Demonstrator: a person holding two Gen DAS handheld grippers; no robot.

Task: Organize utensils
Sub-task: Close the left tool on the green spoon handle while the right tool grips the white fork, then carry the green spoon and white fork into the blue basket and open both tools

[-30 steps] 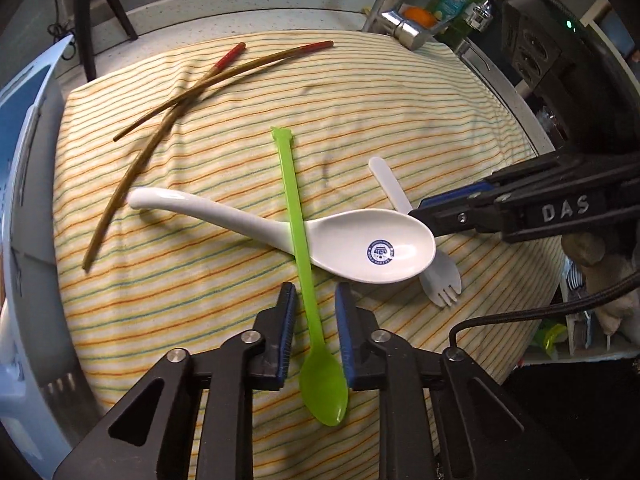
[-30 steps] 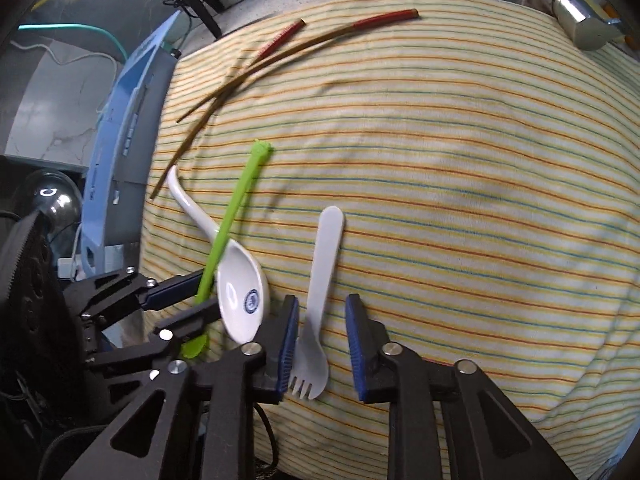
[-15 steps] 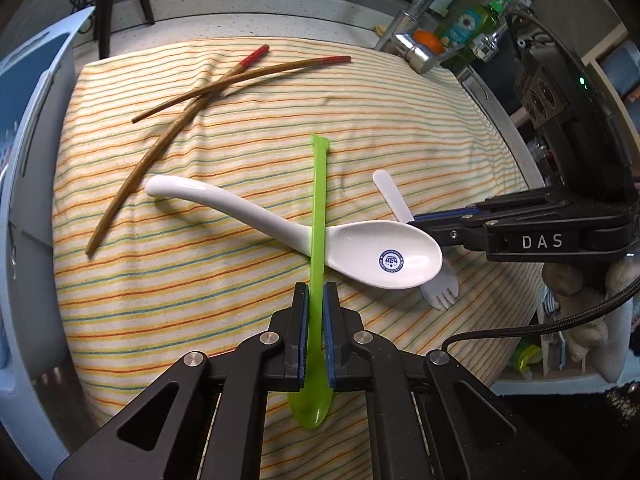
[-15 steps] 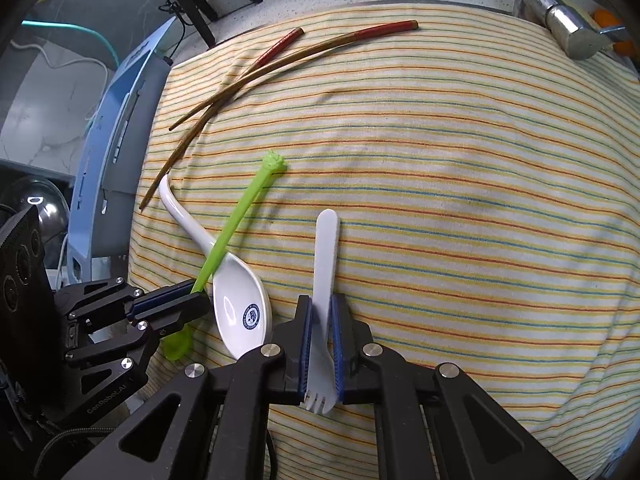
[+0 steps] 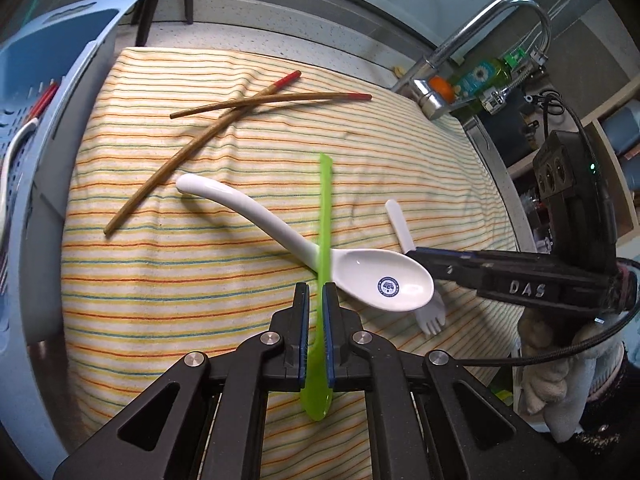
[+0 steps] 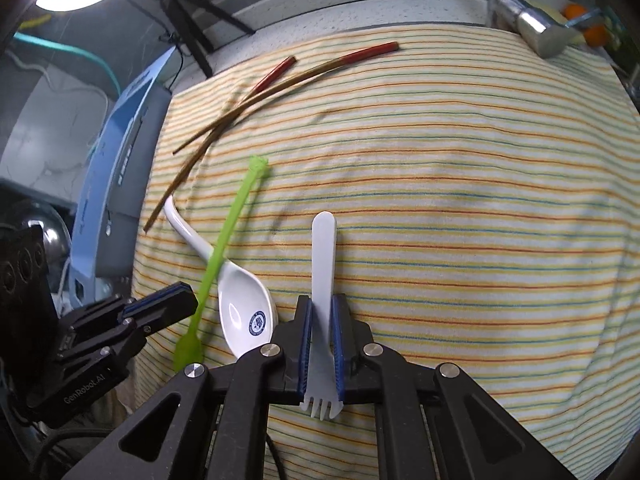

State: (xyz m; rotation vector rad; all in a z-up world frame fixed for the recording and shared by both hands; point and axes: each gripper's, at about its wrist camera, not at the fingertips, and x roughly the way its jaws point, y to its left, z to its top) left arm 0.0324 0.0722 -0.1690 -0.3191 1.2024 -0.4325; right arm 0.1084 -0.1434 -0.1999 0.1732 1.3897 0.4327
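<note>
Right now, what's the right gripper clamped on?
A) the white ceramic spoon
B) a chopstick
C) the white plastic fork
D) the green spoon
C: in the right wrist view the right gripper has its blue pads closed on the neck of the white plastic fork, tines poking out below; the green spoon sits in the left gripper.

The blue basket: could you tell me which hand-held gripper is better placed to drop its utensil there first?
Probably the left hand-held gripper: shut on the green spoon, it sits nearer the blue basket.
</note>
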